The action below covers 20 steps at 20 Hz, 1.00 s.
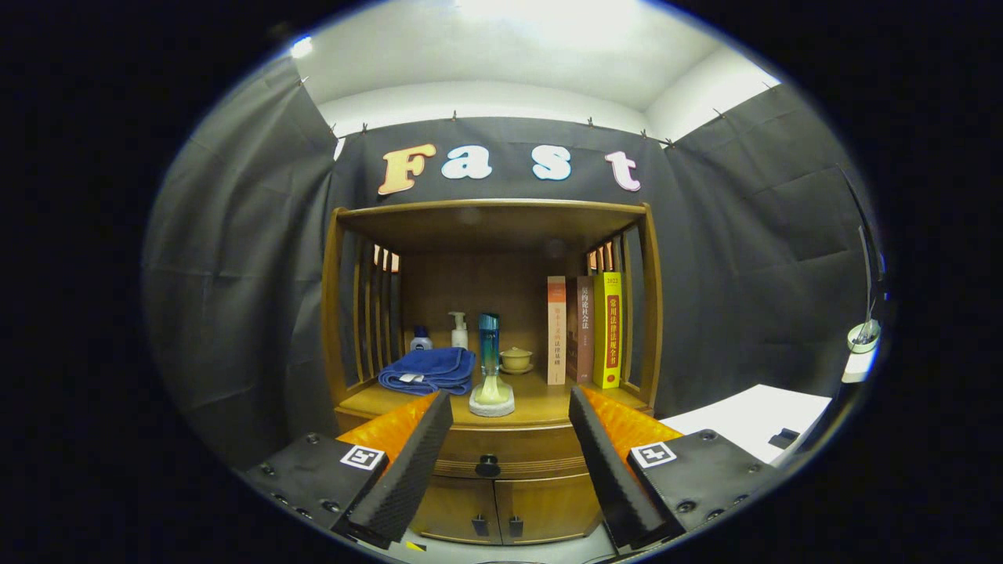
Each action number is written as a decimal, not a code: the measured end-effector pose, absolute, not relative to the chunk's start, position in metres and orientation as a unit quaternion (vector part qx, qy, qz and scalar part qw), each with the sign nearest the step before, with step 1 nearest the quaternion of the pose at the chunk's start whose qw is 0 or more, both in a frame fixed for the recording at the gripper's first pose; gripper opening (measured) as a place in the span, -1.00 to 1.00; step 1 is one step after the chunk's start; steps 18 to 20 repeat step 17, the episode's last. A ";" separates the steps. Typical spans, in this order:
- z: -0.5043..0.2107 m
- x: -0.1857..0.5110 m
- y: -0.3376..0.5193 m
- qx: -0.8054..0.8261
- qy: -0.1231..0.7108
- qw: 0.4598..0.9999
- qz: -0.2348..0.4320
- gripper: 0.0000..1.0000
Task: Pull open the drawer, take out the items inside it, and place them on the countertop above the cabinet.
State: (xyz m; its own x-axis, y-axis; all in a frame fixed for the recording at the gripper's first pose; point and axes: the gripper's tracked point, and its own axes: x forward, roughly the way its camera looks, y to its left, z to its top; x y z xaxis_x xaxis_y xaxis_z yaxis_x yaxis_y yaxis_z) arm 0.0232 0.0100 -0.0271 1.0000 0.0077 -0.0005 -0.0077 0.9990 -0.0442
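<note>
A wooden cabinet stands ahead of me with its drawer (pixel 509 453) closed; the drawer's dark round knob (pixel 487 466) lies between my two fingers, still some way beyond them. My gripper (pixel 511 403) is open and holds nothing. Above the drawer is the countertop (pixel 541 407), a shelf inside a wooden frame. On it rest a folded blue towel (pixel 429 370), a blue bottle (pixel 489 342) and a pale item on a round white base (pixel 492 396). What the drawer holds is hidden.
At the back of the countertop are two small bottles (pixel 458 330), a lidded cup (pixel 516 359) and three upright books (pixel 584 330) at the right. Below the drawer are two cabinet doors (pixel 501 509) with dark handles. A white table (pixel 752 419) stands to the right.
</note>
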 end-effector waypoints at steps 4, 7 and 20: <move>-0.014 0.019 -0.003 -0.024 -0.017 1.000 -0.005 0.96; -0.013 0.016 -0.009 -0.009 -0.021 1.000 -0.009 0.96; -0.026 0.023 -0.026 0.009 -0.011 1.000 -0.020 0.96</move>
